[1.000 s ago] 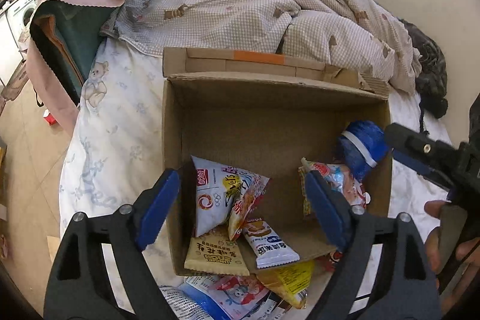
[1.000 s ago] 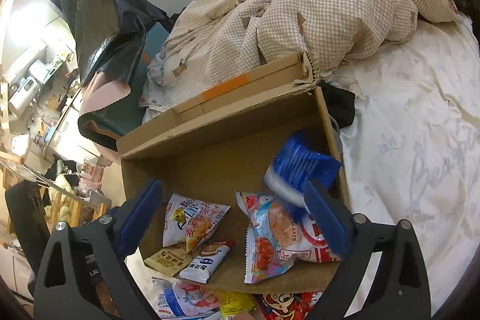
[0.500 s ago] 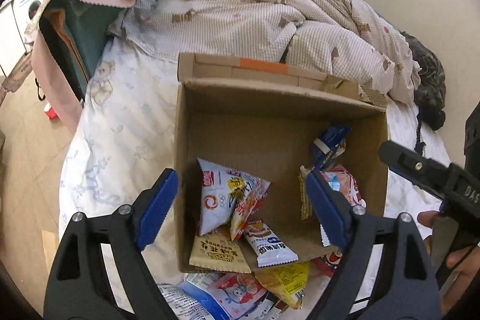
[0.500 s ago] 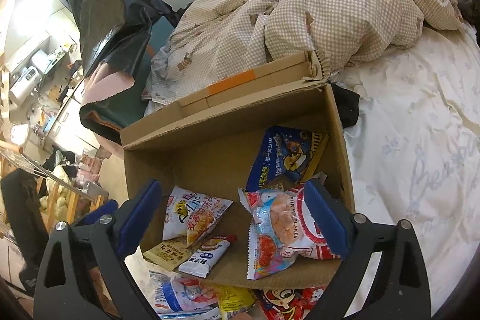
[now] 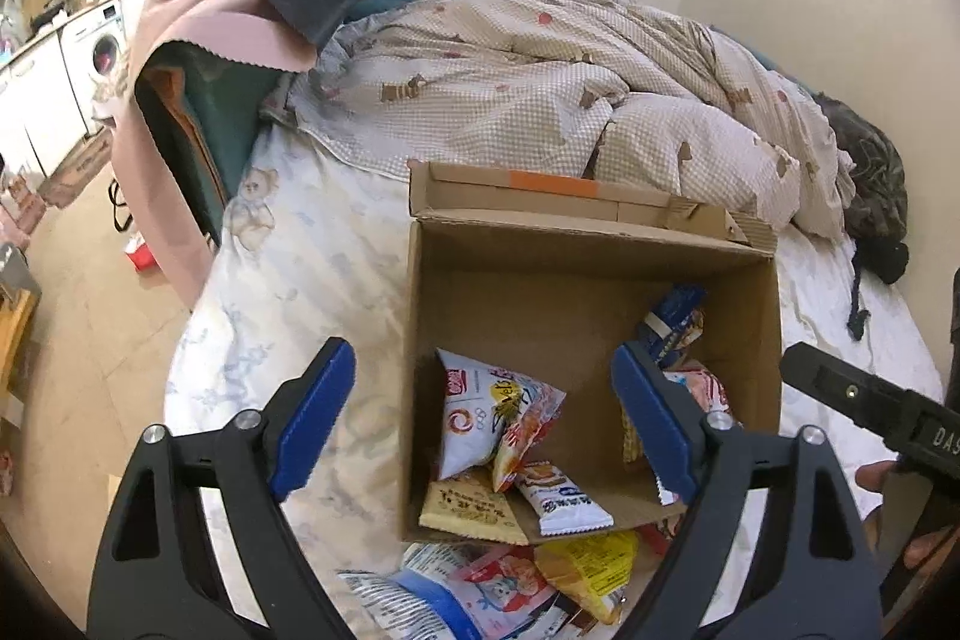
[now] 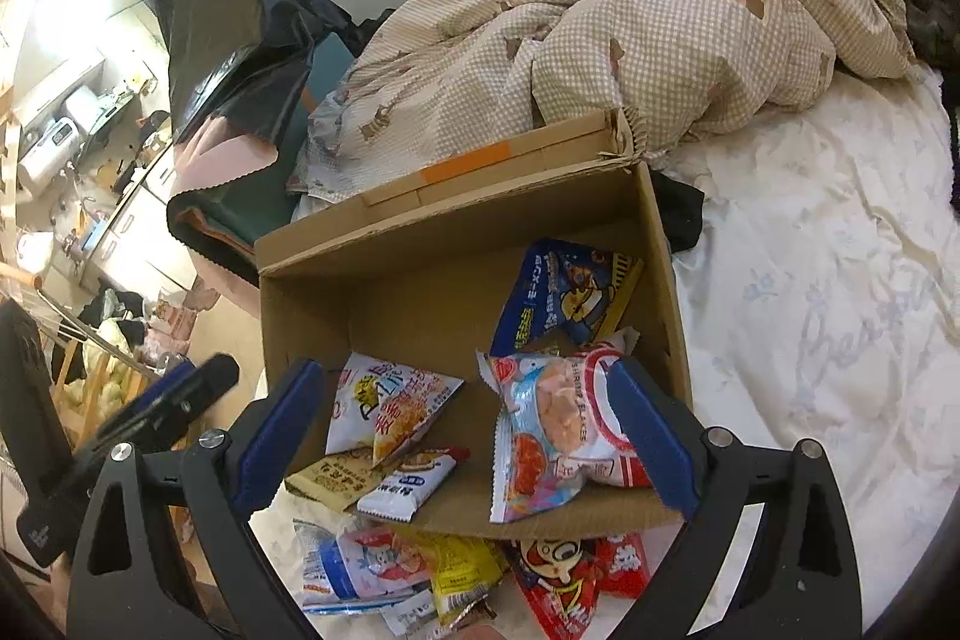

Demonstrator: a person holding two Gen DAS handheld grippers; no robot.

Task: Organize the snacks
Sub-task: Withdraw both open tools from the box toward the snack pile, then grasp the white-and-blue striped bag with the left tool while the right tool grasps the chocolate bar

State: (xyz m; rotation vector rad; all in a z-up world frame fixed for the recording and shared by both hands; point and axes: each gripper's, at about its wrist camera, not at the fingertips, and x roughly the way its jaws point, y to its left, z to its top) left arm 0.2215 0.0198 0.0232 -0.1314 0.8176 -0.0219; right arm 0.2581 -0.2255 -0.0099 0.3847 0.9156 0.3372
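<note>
The left gripper (image 5: 480,424), black-framed with blue pads, hangs wide apart and empty above the near left corner of the open brown cardboard box (image 5: 591,253), which rests on the white printed bedsheet (image 5: 300,268). Inside the box, from left to right, lie a white and orange triangular snack bag (image 6: 390,403), a small white wrapped bar (image 6: 414,481), a pink and white shrimp-flake bag (image 6: 558,424) and, leaning against the right wall, a dark blue cartoon snack packet (image 6: 567,298). More loose packets, including a red cartoon-face packet (image 6: 576,568), lie on the sheet just outside the near edge. The right gripper (image 6: 474,436) is likewise spread wide, holding nothing, over the near edge.
</note>
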